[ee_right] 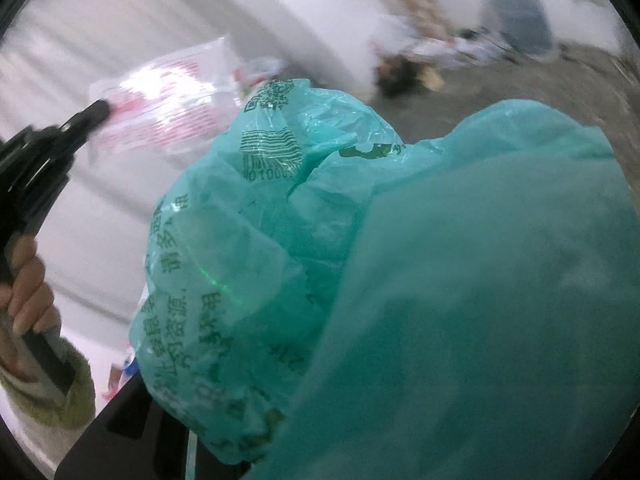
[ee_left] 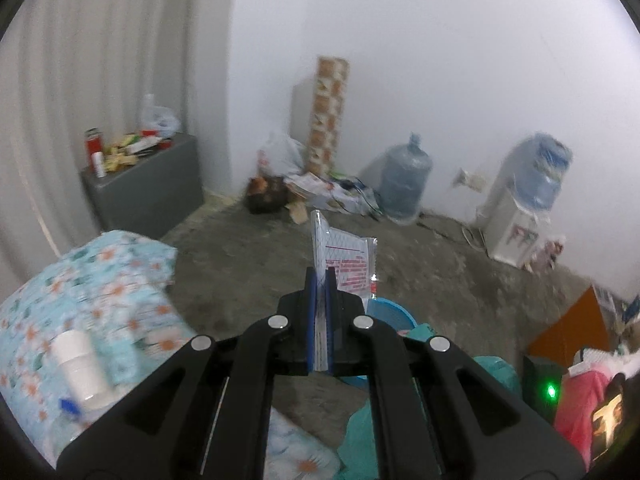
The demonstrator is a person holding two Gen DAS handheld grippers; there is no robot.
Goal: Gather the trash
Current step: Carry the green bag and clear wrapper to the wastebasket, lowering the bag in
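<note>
Left tool (ee_left: 320, 276): clamped on a clear wrapper (ee_left: 344, 260) with red print, unreadable, held above the floor.
Right tool: hidden behind green bag (ee_right: 400, 280); state unclear.
Bag print: Chinese text, barcode, QR code.

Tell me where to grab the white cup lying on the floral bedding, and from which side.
Grip the white cup across its middle, coming from above with the claw spanning its width. It lies on its side on the floral bedding, so its rounded wall faces up; the soft bedding probably hinders sliding a finger underneath. The left claw already pinches a clear wrapper.
</note>
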